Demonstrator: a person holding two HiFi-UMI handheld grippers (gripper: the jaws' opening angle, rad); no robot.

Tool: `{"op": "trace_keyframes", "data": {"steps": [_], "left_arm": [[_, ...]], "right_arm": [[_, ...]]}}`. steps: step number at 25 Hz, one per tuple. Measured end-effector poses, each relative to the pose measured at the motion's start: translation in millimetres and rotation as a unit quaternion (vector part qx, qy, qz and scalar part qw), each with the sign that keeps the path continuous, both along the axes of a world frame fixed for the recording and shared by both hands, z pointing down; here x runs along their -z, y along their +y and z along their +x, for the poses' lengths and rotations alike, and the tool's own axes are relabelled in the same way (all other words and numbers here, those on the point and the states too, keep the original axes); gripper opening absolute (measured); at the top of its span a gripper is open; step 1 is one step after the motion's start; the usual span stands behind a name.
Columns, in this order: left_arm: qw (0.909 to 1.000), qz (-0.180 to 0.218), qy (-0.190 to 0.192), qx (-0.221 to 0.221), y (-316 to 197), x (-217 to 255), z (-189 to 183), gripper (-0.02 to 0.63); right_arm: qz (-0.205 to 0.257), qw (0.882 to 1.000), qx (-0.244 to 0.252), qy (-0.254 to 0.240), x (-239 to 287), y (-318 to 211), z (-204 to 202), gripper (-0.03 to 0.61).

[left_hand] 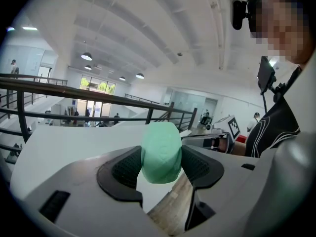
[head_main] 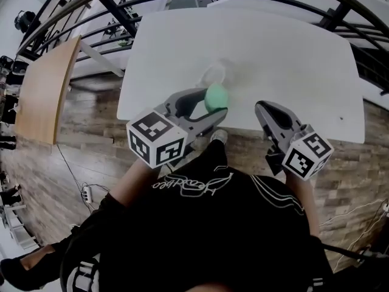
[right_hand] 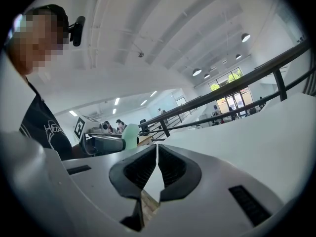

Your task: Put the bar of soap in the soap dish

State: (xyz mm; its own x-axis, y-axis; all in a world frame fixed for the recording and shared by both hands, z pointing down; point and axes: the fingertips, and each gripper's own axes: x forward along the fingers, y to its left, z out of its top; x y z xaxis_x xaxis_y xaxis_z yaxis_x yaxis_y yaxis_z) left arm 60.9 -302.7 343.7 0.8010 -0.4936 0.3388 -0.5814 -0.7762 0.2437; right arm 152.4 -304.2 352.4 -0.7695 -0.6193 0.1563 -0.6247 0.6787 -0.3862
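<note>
Clamping the bar of soap (left_hand: pixel 161 152) between its ribbed black pads, the left gripper (left_hand: pixel 161 166) is gripping the rounded, matte mint-green block by its two sides. The head view is showing this soap (head_main: pixel 216 97) hanging just over the near edge of the smooth white table (head_main: pixel 292 59). Beyond it, toward the table's middle, the soap dish (head_main: pixel 214 75) is lying as a faint, clear, rounded shape, which neither gripper view is showing. The right gripper (right_hand: pixel 157 154) is keeping its grey jaws pressed nearly together with nothing between them, and in the head view it (head_main: pixel 262 108) is sitting at the same near edge, further toward the right corner. Its own camera is also catching the soap from the side.
</note>
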Motion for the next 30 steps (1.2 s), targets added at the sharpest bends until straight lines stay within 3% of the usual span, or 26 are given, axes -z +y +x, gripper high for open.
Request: {"op": "trace_keyframes", "data": {"steps": [30], "left_arm": [[0.9980, -0.011, -0.057, 0.023, -111, -51, -20, 0.259]], "right_arm": [[-0.045, 0.998, -0.052, -0.011, -44, -77, 1, 0.018]]}}
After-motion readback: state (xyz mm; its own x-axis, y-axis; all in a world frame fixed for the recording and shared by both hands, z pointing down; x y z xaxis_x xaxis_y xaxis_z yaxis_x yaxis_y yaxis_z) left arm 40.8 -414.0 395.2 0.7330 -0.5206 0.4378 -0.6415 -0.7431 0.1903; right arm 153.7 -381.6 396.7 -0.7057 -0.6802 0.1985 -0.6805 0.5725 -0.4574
